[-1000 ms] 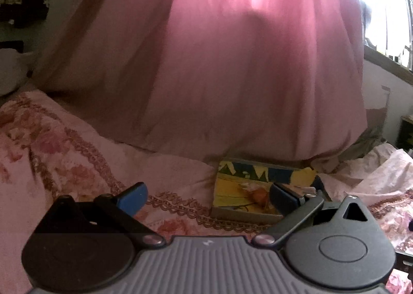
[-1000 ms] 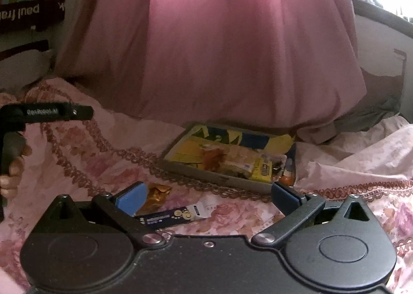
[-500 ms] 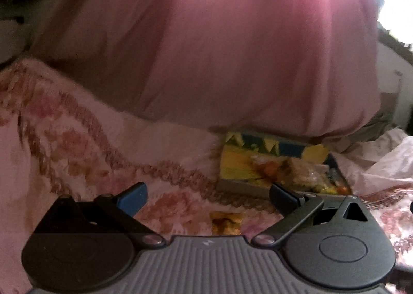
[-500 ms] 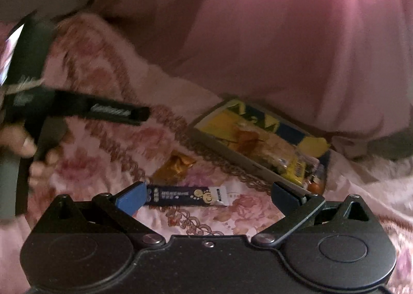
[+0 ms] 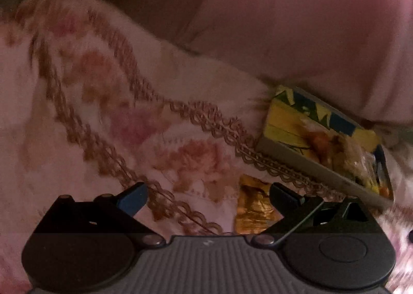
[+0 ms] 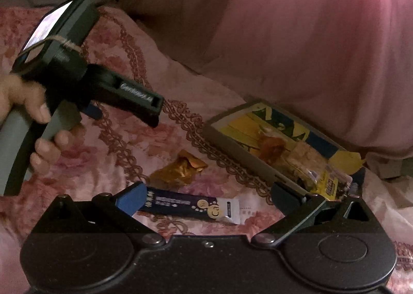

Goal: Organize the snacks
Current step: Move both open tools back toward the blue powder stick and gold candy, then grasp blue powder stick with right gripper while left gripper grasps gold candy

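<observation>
While both hover over the floral bedspread (image 6: 160, 144):
Left gripper (image 5: 207, 197): wide open, empty, near crumpled gold wrapper (image 5: 254, 203).
Right gripper (image 6: 207, 197): wide open, empty, around dark-blue snack stick packet (image 6: 191, 206).
Yellow shallow cardboard box (image 6: 240, 149): just beyond the wrapper.

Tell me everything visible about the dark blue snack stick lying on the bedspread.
The dark blue snack stick is a long, slim, glossy sachet with pale print, a round yellow mark and a white sealed end. It lies flat on the floral bedspread, just ahead of the open right gripper, its blue end by one fingertip. It sits apart from the gold wrapper and outside the box.

home bedrm, floral bedspread (image 6: 124, 144), pink curtain (image 6: 296, 36) w/ daylight
</observation>
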`<state>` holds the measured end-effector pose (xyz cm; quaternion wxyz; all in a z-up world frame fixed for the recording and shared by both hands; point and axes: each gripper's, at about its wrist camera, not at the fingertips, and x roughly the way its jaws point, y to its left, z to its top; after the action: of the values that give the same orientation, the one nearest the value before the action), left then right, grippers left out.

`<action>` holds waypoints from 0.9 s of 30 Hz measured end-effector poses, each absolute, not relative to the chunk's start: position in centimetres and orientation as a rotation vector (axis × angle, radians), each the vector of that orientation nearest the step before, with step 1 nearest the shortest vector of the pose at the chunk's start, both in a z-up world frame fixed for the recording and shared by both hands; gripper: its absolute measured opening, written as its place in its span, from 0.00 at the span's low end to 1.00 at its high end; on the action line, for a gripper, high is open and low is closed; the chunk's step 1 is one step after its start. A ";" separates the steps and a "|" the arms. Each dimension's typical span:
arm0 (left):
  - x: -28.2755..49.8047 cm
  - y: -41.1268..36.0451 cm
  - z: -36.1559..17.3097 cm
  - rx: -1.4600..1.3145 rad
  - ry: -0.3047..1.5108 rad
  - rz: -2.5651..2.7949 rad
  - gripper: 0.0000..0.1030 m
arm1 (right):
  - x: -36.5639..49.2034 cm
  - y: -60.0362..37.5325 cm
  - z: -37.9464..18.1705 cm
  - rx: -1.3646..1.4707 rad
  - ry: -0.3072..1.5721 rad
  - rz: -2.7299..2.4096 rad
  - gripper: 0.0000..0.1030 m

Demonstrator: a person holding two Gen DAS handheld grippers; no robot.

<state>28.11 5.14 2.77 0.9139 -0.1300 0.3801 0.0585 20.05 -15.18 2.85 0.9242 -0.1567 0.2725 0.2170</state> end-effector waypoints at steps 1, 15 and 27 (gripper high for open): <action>28.5 4.9 2.4 -0.269 0.790 0.131 1.00 | 20.3 -15.3 2.5 -0.332 0.556 0.444 0.99; 34.1 4.1 -3.0 -0.256 0.924 0.072 1.00 | 24.0 -14.4 -3.4 -0.565 0.664 0.568 0.99; 36.2 2.8 -5.4 -0.174 0.901 -0.204 0.99 | 29.1 -12.2 -6.4 -0.698 0.733 0.690 0.95</action>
<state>36.18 2.77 -5.37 0.8916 -0.0839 0.4339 -0.0982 29.13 -12.22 -6.37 0.8182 -0.3278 0.3438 0.3239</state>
